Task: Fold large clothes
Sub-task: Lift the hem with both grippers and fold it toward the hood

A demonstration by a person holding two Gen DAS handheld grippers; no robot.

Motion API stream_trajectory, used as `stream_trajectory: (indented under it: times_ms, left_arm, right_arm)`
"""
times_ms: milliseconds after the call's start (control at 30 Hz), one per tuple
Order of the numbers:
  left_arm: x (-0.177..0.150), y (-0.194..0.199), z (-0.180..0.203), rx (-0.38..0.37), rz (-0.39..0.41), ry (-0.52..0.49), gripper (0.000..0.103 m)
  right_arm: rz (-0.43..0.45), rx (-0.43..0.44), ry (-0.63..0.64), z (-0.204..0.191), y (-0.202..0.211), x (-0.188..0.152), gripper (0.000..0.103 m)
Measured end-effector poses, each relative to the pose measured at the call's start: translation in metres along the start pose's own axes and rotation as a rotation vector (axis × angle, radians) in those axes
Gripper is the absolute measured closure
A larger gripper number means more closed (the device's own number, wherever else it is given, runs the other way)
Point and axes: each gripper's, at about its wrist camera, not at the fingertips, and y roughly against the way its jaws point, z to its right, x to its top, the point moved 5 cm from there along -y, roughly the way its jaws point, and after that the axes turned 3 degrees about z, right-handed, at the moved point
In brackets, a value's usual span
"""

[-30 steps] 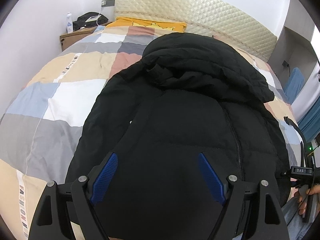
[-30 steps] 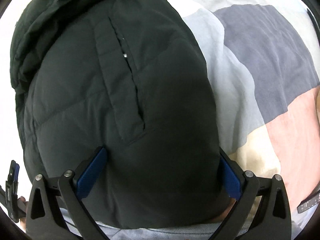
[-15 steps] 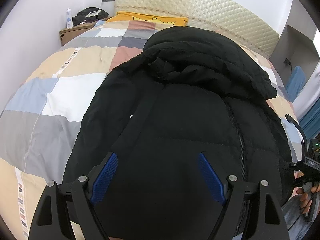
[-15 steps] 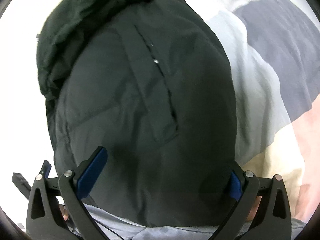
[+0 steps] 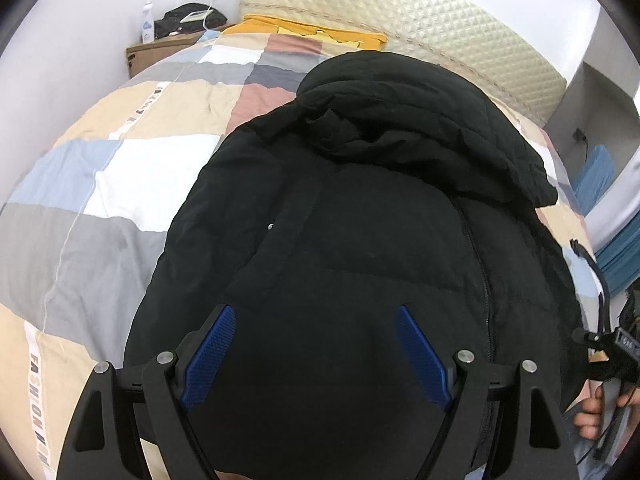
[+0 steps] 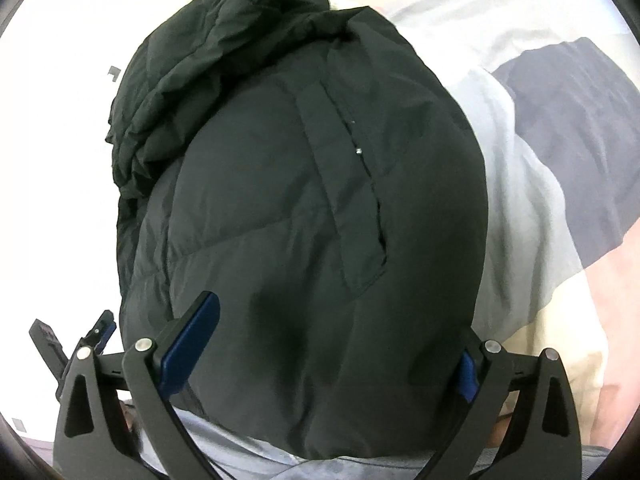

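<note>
Along the bed's (image 5: 120, 184) near edge lies our black padded jacket (image 5: 360, 240), hood toward the headboard. We judge folding hardly begun. Our left claw (image 5: 316, 356) and right claw (image 6: 320, 356) hover spread, pinching nothing; next we must grip the hem.

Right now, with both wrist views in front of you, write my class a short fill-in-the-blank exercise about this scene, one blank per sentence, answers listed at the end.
1. The garment spread out for folding is a puffy jacket coloured ____.
2. The jacket lies on a patchwork quilt that covers a ____.
3. On the nightstand in the far corner stands a small white ____.
4. The pads of the left gripper are coloured ____.

Answers: black; bed; bottle; blue
</note>
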Motion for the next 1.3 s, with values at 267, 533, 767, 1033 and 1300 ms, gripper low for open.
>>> stream_trajectory:
  times_ms: [267,533,767,1033,1300]
  left_arm:
    - [0.009,0.001,-0.011,-0.019,-0.07,-0.013,0.021]
    - [0.034,0.003,-0.075,0.031,-0.186,0.049,0.02]
    - [0.009,-0.037,-0.122,-0.049,-0.374,0.305,0.018]
    - [-0.005,-0.056,-0.122,-0.117,-0.451,0.383,0.018]
    - [-0.012,-0.074,-0.123,-0.138,-0.518,0.383,0.017]
  right_arm:
    - [0.024,0.04,-0.053,0.0,-0.001,0.004,0.021]
    - [0.119,0.36,-0.045,-0.012,0.03,0.01,0.042]
    - [0.119,0.445,-0.02,-0.021,0.034,0.008,0.06]
    - [0.046,0.192,-0.084,-0.001,0.003,0.006,0.055]
    - [0.03,-0.103,-0.24,0.044,-0.019,0.009,0.017]
